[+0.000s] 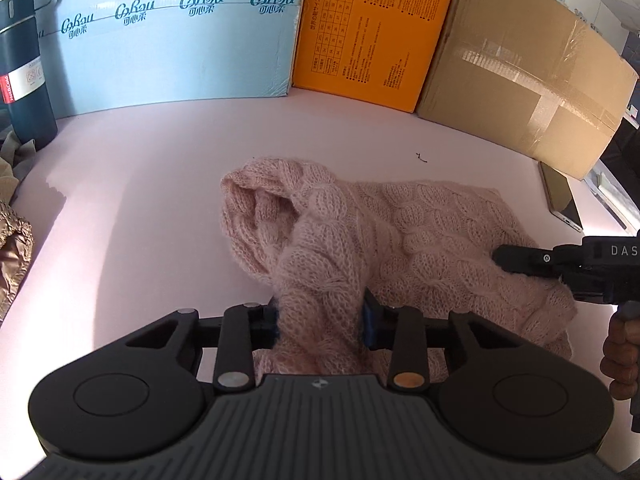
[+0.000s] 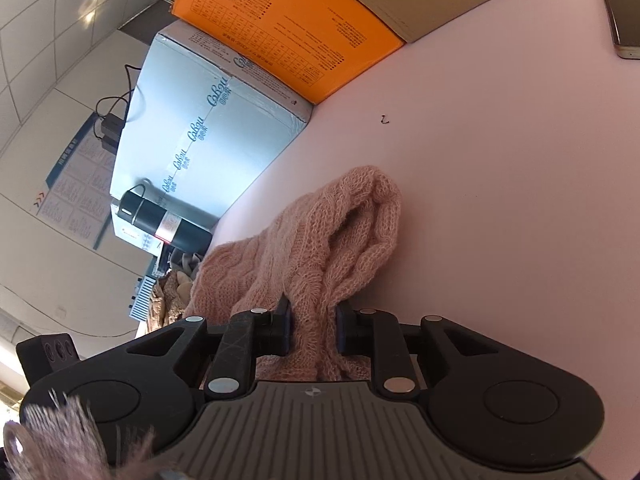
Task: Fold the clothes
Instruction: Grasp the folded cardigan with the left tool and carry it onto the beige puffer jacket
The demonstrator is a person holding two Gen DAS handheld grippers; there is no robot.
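A pink cable-knit sweater (image 1: pixel 420 240) lies bunched on the pale pink table (image 1: pixel 140 208). My left gripper (image 1: pixel 320 320) is shut on a thick fold of it, and that fold rises off the table between the blue pads. In the right wrist view my right gripper (image 2: pixel 312 330) is shut on another bunch of the pink sweater (image 2: pixel 320 240), lifted in a hump in front of the jaws. The right gripper (image 1: pixel 516 260) also shows at the right edge of the left wrist view, gripping the sweater's side, with a hand (image 1: pixel 620 356) under it.
A light blue carton (image 1: pixel 168 36), an orange box (image 1: pixel 372 28) and a brown cardboard box (image 1: pixel 528 72) line the table's far edge. A dark flask (image 1: pixel 24 68) stands at the far left beside other clothes (image 1: pixel 12 240). A phone (image 1: pixel 560 196) lies at the right.
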